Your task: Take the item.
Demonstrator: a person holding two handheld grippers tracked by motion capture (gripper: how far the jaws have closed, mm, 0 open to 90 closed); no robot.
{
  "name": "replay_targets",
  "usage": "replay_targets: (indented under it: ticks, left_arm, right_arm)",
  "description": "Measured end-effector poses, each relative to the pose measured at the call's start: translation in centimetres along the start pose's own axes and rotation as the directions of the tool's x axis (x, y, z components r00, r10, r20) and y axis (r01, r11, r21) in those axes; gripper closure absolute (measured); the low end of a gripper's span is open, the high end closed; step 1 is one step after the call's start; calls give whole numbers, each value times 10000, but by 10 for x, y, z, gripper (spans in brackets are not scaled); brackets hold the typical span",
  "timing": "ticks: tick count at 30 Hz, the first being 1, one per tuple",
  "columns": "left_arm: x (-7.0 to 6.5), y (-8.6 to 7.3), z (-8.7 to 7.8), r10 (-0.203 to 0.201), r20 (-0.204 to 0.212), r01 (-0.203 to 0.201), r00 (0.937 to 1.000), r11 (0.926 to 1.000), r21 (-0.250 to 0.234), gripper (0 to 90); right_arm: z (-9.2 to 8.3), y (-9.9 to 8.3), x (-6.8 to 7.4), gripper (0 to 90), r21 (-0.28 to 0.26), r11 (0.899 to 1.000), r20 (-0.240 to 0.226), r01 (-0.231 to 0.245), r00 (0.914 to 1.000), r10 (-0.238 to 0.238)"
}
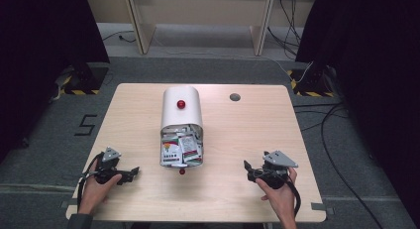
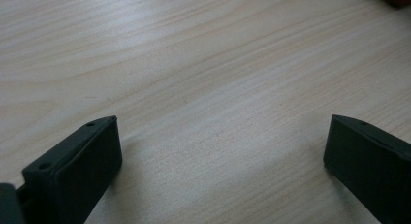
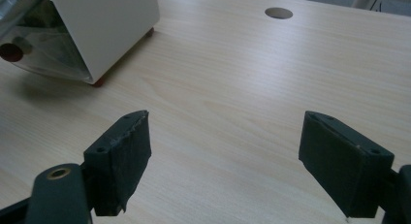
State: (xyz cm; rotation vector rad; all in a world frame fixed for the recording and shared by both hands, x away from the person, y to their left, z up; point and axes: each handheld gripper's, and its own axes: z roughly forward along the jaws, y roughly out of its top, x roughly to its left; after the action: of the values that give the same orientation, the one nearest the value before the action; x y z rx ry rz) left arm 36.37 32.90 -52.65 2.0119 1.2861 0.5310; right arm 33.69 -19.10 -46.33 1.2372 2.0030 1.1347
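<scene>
A white box with a rounded top lies mid-table, with a red knob on its lid. Its near end is open, and several printed packets show behind a clear flap that carries a second red knob. My left gripper rests low at the box's front left, open over bare wood. At the front right, my right gripper is open too, its jaws wide apart. The box stands ahead and to the left in the right gripper view.
The light wooden table has a round cable hole at the back right, also seen in the right gripper view as the hole. Dark curtains, stand feet and floor cables surround the table.
</scene>
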Motion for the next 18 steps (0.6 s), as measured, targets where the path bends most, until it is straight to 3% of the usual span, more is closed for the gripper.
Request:
replay_targets:
  ticks: [18]
  left_arm:
    - [0,0,0,-29,-13,29,10000,10000,-16,0]
  right_arm:
    - [-9,30,27,257,-615,9970,-516,468,9974,-500]
